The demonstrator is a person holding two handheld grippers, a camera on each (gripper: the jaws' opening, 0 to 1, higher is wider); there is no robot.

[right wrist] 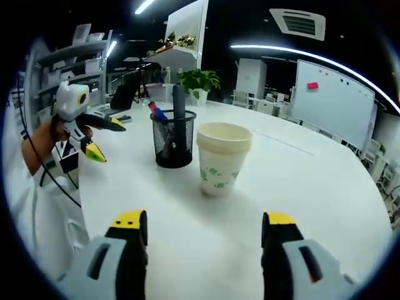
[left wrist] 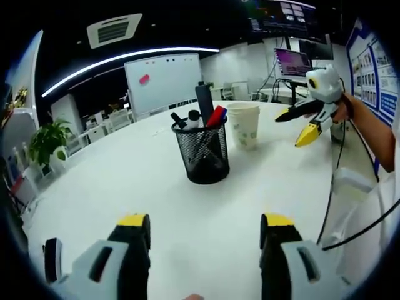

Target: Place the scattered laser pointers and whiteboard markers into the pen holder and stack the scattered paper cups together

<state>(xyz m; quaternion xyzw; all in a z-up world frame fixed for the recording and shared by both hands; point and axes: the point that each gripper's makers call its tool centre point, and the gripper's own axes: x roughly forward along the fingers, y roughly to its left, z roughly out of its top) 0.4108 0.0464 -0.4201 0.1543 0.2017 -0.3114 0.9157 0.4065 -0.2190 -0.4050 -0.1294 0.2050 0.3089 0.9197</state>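
Note:
A black mesh pen holder [left wrist: 201, 153] stands on the white round table [left wrist: 125, 181], with markers and laser pointers upright in it. Just right of it is a stack of paper cups [left wrist: 244, 124]. My left gripper [left wrist: 205, 226] is open above the table short of the holder, nothing between its jaws. A hand holds my right gripper [left wrist: 296, 125] open in the air to the right of the cups. In the right gripper view, the cups [right wrist: 224, 156] stand ahead of my right gripper [right wrist: 203, 224], with the pen holder [right wrist: 174, 139] behind them and the left gripper [right wrist: 106, 139] at the left.
A whiteboard [left wrist: 164, 81] and a potted plant [left wrist: 47, 140] stand beyond the table. A lit screen [left wrist: 292, 62] sits at the back right. Cables [left wrist: 337, 187] hang along the table's right edge. Shelves [right wrist: 69, 62] rise behind the hand.

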